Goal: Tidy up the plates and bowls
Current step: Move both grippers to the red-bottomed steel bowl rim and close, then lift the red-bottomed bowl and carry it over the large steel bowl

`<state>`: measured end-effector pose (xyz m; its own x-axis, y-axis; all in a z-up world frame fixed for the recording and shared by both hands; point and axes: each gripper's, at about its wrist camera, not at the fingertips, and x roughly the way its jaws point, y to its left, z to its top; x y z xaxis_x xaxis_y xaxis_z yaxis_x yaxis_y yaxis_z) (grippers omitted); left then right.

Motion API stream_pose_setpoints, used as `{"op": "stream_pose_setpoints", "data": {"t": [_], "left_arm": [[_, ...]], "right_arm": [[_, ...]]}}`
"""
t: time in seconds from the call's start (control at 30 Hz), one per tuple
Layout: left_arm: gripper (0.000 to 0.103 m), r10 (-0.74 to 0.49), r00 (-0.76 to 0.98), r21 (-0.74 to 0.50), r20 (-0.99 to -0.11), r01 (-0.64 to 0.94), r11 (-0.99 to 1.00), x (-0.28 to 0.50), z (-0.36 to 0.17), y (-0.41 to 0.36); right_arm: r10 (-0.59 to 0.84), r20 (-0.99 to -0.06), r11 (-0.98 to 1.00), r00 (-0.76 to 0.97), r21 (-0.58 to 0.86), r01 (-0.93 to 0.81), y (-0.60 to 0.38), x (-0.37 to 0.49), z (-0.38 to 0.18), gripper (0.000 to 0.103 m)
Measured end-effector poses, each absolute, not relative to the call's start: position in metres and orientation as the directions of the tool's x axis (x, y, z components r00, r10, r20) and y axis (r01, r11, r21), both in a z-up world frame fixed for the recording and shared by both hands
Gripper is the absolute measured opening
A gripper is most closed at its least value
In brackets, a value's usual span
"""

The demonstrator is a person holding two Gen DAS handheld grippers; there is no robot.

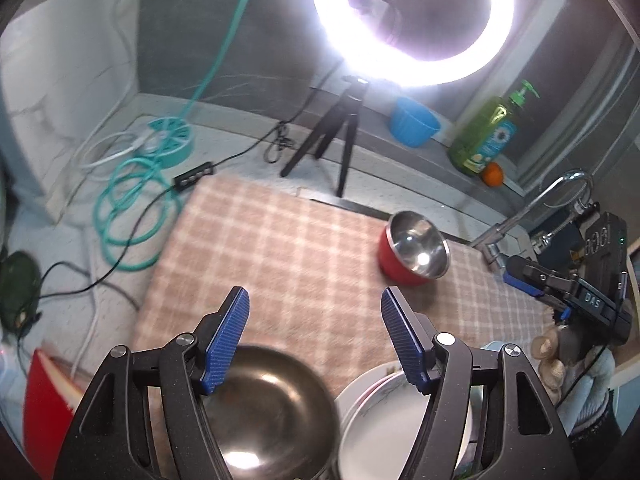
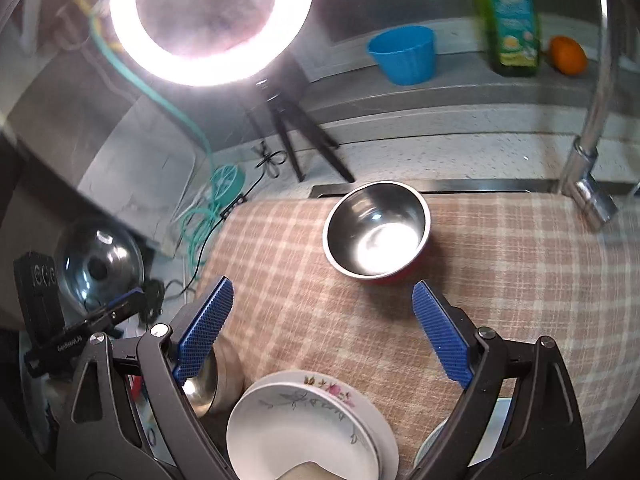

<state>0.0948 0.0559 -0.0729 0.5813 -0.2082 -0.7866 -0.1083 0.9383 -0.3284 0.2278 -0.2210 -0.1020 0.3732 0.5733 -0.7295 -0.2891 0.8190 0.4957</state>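
The red steel-lined bowl (image 2: pixel 377 233) sits alone on the checked cloth (image 2: pixel 520 280), centre frame, just ahead of the spread, empty right tool (image 2: pixel 322 300); the left tool (image 1: pixel 314 300), also spread and empty, sees it farther, centre right.

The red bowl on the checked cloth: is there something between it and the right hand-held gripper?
Nothing visible stands between them. The right hand-held gripper is open and empty, and only bare checked cloth lies between its fingertips and the red bowl. The stacked plates sit nearer the camera, below the fingers.
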Motion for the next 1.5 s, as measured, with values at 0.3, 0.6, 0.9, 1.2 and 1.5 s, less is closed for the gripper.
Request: {"op": "stream_pose_setpoints", "data": {"t": [0.3, 0.6, 0.9, 1.2, 1.5], "left_arm": [[0.068, -0.289, 0.506, -0.339, -0.813, -0.008, 0.941, 0.166, -0.096, 0.019], [0.060, -0.376, 0.401, -0.406, -0.835, 0.011, 0.914, 0.220, -0.133, -0.007], [0.039, -0.390, 0.322, -0.403, -0.863, 0.028, 0.915, 0.243, -0.161, -0.023], [0.019, -0.408, 0.293, -0.414, -0.864, 0.044, 0.909, 0.250, -0.171, -0.026], [0.013, -0.418, 0.276, -0.415, -0.865, 0.072, 0.907, 0.249, -0.174, -0.036]], "right_arm": [[0.526, -0.755, 0.846, 0.391, 0.511, -0.153, -0.246, 0.267, -0.134, 0.093], [0.509, -0.794, 0.857, 0.334, 0.502, -0.112, -0.242, 0.291, -0.172, 0.076], [0.504, -0.812, 0.861, 0.295, 0.500, -0.094, -0.239, 0.304, -0.189, 0.053], [0.505, -0.826, 0.862, 0.250, 0.494, -0.110, -0.228, 0.310, -0.195, 0.023], [0.483, -0.837, 0.876, 0.257, 0.467, -0.125, -0.224, 0.310, -0.196, 0.016]]}}
